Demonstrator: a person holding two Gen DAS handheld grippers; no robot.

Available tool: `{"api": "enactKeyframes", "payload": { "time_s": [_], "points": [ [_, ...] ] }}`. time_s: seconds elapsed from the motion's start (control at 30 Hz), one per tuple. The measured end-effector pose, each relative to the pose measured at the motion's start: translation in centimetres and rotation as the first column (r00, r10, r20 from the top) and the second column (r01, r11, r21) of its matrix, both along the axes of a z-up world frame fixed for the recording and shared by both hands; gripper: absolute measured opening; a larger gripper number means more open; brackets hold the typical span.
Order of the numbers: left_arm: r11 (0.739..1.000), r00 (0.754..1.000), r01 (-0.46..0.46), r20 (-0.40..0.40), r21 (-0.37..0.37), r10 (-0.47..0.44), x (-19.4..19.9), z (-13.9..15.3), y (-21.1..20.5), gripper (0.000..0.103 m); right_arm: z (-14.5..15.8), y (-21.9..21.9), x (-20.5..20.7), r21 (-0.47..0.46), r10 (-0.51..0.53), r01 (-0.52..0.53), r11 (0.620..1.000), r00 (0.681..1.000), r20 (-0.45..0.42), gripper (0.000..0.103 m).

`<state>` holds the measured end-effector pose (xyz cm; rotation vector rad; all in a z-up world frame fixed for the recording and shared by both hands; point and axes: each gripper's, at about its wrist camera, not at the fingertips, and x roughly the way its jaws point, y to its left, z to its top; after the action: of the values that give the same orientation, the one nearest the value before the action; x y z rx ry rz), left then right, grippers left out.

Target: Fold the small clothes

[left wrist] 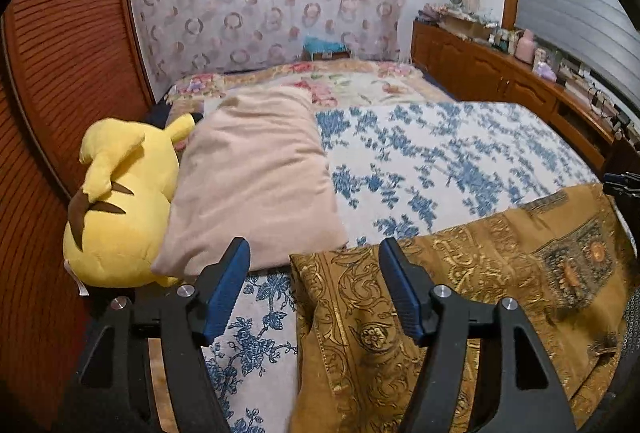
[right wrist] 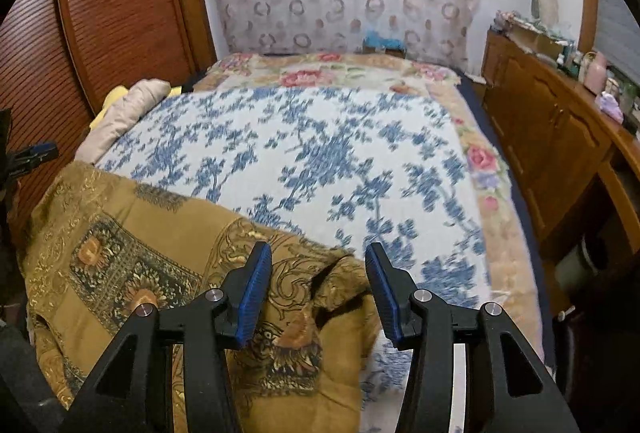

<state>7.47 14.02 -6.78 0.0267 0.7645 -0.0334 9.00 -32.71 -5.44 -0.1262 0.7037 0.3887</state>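
A bed covered with a white bedspread (right wrist: 320,161) printed with blue flowers is seen from its near end by two wrist cameras. A mustard-gold garment (left wrist: 460,293) patterned with scrolls, paisley shapes and dark panels is spread in loose folds across the near part of the bed, on top of the bedspread; in the right wrist view the same garment (right wrist: 120,253) is shown filling the lower left. The left claw (left wrist: 314,257) is held wide open above the garment's left edge, with nothing gripped between its blue-padded fingers (left wrist: 224,297). The right claw (right wrist: 318,261) is likewise held wide open and empty, positioned over the garment's right edge where it meets the bedspread. Whether either claw is touching the cloth cannot be told. A pale pink pillow (left wrist: 256,177) is laid along the left side of the bed, and a yellow plush toy (left wrist: 120,205) with brown stripes is pressed against its left side. A floral blanket (left wrist: 340,81) with pink roses is spread at the far end of the bed. A wooden cabinet (right wrist: 560,145) is seen along the right wall, its top crowded with small items too blurred to identify.
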Motion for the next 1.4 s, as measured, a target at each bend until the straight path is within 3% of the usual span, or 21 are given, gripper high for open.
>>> {"api": "enactKeyframes", "payload": {
  "time_s": [0.17,0.4,0.83,1.17,1.23,1.3,1.4],
  "points": [
    [1.000,0.998,-0.013,-0.064,0.006,0.013,0.9,-2.0,0.3,0.068,-1.1,0.2,1.2,-0.053,-0.015,0.013,0.999,0.999,-0.040,0.051],
    [0.999,0.992,-0.032,-0.120,-0.028,0.029,1.4,-4.0,1.0,0.068,-1.7,-0.1,2.0,-0.087,-0.048,0.042,0.995,0.997,-0.059,0.065],
    [0.996,0.991,-0.027,-0.132,-0.080,0.016,1.5,-4.8,1.4,0.066,-3.3,0.2,2.9,-0.084,-0.054,0.047,0.995,0.995,-0.082,0.072],
    [0.989,0.987,0.025,-0.155,-0.148,-0.048,2.3,-4.7,0.9,0.046,-3.5,0.6,2.6,-0.108,-0.039,0.031,0.994,0.996,-0.076,0.072],
    [0.988,0.986,0.033,-0.156,-0.149,-0.056,2.3,-4.6,0.7,0.041,-3.4,0.6,2.5,-0.111,-0.024,0.015,0.994,0.997,-0.080,0.066],
    [0.985,0.985,0.053,-0.151,-0.163,-0.078,2.2,-4.6,0.4,0.025,-3.3,0.7,2.4,-0.113,-0.006,-0.004,0.994,0.997,-0.081,0.059],
    [0.985,0.986,0.070,-0.136,-0.155,-0.092,1.9,-4.5,0.1,0.012,-3.3,0.9,2.1,-0.113,0.025,-0.034,0.993,0.997,-0.078,0.046]
  ]
}}
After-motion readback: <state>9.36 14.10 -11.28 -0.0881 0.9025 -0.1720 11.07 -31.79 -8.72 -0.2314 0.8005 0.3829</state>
